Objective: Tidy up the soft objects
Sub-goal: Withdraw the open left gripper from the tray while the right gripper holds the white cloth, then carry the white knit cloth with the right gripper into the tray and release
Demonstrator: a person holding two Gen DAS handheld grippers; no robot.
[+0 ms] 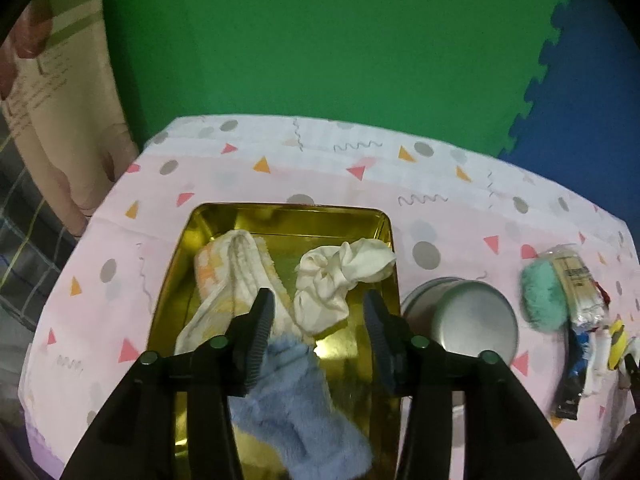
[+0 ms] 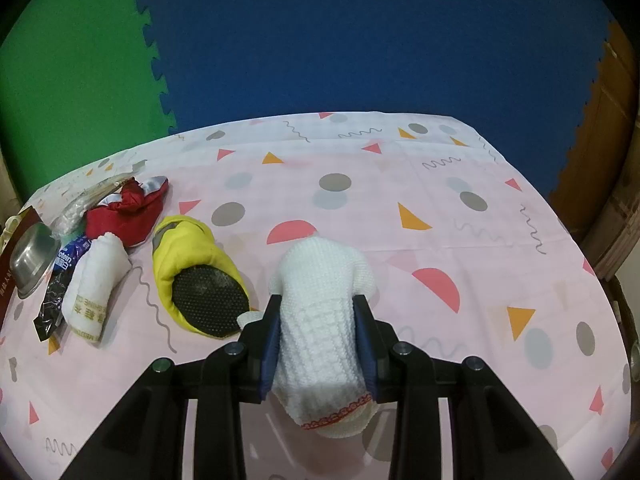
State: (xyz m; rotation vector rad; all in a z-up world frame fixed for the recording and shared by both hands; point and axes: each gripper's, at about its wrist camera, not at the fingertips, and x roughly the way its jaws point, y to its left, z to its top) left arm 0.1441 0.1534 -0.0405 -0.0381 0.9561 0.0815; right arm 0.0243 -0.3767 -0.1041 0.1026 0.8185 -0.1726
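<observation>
Right gripper (image 2: 316, 312) clamps a white knitted sock (image 2: 324, 320) above the patterned tablecloth (image 2: 440, 208), beside a yellow slipper (image 2: 188, 248). Left gripper (image 1: 318, 312), jaws wide and holding nothing, hangs over the gold tray (image 1: 360, 360) containing a blue fuzzy sock (image 1: 296, 412), a cream cloth (image 1: 336, 280) and a yellow-white towel (image 1: 232, 276).

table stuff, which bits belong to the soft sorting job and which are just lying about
Job: gold tray, blue fuzzy sock, cream cloth, white knit sock in right gripper, yellow slipper.

Lying about: steel bowl, snack packet.
</observation>
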